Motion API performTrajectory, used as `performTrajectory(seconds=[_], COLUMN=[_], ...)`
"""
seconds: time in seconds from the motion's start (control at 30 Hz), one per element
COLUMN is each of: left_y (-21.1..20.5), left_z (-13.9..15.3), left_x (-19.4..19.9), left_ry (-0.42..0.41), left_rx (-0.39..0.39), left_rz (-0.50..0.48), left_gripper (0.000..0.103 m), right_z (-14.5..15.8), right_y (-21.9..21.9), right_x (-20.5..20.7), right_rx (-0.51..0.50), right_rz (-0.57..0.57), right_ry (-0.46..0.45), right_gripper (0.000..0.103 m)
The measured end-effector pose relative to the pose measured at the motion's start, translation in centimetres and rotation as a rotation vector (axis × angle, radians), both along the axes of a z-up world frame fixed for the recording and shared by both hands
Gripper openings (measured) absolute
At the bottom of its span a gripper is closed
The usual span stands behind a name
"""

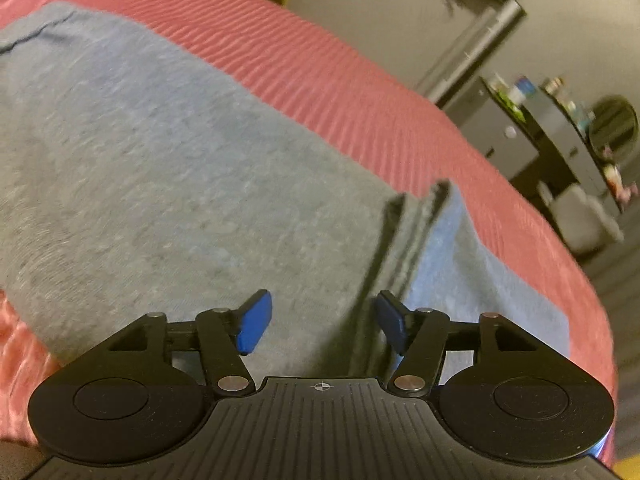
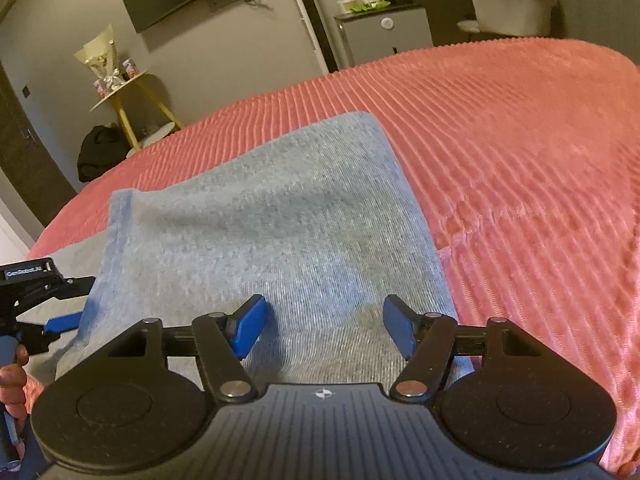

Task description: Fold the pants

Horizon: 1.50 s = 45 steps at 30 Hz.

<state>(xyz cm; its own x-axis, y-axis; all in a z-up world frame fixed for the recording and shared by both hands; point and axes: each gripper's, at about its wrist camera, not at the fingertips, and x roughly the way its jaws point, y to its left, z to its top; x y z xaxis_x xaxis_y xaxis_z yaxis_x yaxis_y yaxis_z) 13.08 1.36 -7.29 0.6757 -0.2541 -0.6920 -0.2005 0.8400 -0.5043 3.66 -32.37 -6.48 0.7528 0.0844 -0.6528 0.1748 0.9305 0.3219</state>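
Apparently mid-fold, the grey-blue knit pants (image 2: pixel 256 216) lie doubled across the centre of the ribbed coral bedspread (image 2: pixel 500 128), while the left gripper (image 1: pixel 322 322) and right gripper (image 2: pixel 324 330) both hover wide and empty, so next comes pinching an edge.

The pants (image 2: pixel 272 216) ahead of the right tongs (image 2: pixel 324 330) are a heathered blue-grey knit, flecked light and dark, with a bluer strip along the seam on their left edge. Under them the bedspread (image 2: pixel 500 140) is coral pink, ribbed in fine parallel lines. Both tongs are black with bright blue pads (image 2: pixel 250 330); the left tongs (image 1: pixel 322 322) have the same blue pads (image 1: pixel 256 322) over the same grey fabric (image 1: pixel 160 160). Beyond the bed, left of the right tongs, stands a side table (image 2: pixel 132 100) with yellow legs, against grey walls (image 2: pixel 60 40).
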Motion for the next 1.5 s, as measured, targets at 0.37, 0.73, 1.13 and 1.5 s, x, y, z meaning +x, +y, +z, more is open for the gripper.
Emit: performTrajectory(seconds=[0.37, 0.73, 1.13, 1.5], left_y=[17.8, 26.3, 28.1, 15.1], left_z=[3.3, -5.9, -5.4, 8.8], left_x=[-6.1, -6.7, -2.6, -5.4], left_ry=[-0.21, -0.132, -0.181, -0.495], left_rx=[-0.197, -0.489, -0.481, 0.063], left_rz=[0.304, 0.415, 0.421, 0.003], left_gripper=[0.072, 0.067, 0.027, 0.02], right_z=[-0.2, -0.4, -0.4, 0.0], right_y=[-0.3, 0.1, 0.5, -0.6], right_x=[0.2, 0.7, 0.8, 0.3], right_rx=[0.042, 0.041, 0.014, 0.092], right_rz=[0.008, 0.025, 0.026, 0.0], right_ry=[-0.017, -0.019, -0.014, -0.033], right_gripper=[0.08, 0.088, 0.089, 0.089])
